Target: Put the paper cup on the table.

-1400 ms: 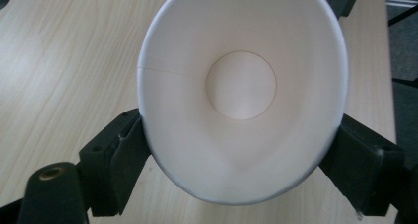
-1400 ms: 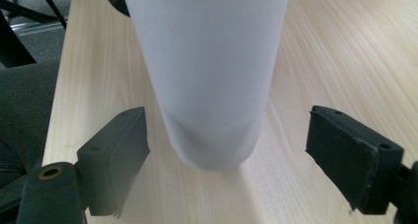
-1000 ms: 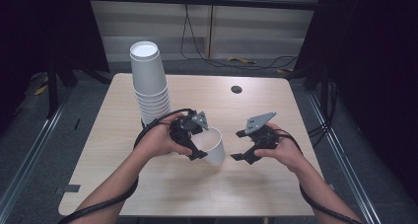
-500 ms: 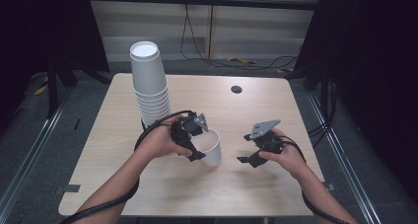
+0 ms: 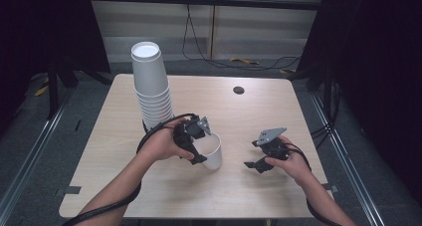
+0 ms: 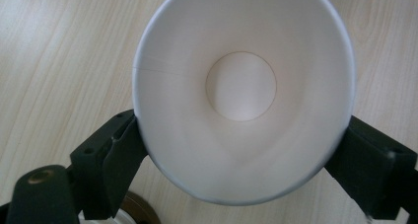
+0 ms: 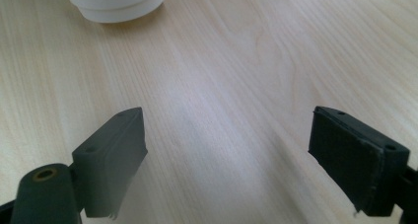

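A white paper cup (image 5: pixel 212 152) stands mouth-up on the wooden table (image 5: pixel 259 111), a little left of centre. My left gripper (image 5: pixel 201 145) reaches in from the left with one jaw on each side of the cup. In the left gripper view I look down into the cup (image 6: pixel 241 86), and both pads (image 6: pixel 116 155) touch its wall below the rim. These jaws have just been opening with the cup still between them. My right gripper (image 5: pixel 253 154) hovers low over bare wood to the cup's right, open and empty (image 7: pixel 226 155). The cup's base (image 7: pixel 116 4) lies beyond it.
A tall stack of upside-down white cups (image 5: pixel 152 86) rises just behind my left hand. A small black round grommet (image 5: pixel 238 90) sits toward the table's far edge. Dark floor and metal rails surround the table.
My right gripper has sunk toward the table and drifted slightly right, away from the cup. My left hand and the cup have stayed nearly in place.
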A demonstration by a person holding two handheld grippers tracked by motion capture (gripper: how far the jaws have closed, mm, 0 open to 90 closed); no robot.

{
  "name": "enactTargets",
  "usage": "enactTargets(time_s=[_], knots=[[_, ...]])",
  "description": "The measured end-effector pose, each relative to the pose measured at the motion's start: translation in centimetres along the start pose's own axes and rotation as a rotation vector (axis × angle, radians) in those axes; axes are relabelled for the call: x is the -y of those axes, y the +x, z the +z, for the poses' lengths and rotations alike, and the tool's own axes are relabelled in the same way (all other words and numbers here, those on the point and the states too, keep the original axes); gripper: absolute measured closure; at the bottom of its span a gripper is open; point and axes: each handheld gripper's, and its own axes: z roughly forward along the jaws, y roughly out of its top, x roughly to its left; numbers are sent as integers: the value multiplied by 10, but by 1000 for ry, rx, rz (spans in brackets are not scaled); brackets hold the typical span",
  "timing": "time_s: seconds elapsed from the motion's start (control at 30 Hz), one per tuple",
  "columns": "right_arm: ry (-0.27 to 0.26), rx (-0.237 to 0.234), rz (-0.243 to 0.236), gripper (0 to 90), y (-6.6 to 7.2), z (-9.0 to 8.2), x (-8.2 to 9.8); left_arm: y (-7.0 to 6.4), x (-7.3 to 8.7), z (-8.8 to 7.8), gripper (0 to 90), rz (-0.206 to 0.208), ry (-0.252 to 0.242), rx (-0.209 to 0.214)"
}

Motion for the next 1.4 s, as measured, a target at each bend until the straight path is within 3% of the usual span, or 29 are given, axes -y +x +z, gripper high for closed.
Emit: enactTargets(time_s=[0.53, 0.77, 1.4], knots=[[-21, 18, 38, 135, 2, 6, 20, 0, -1, 4, 95, 22, -36, 1], [-71, 13, 86, 118, 0, 7, 28, 0, 0, 6, 86, 10, -61, 14], [-87, 27, 102, 105, 1, 7, 31, -1, 8, 5, 82, -35, -96, 45]])
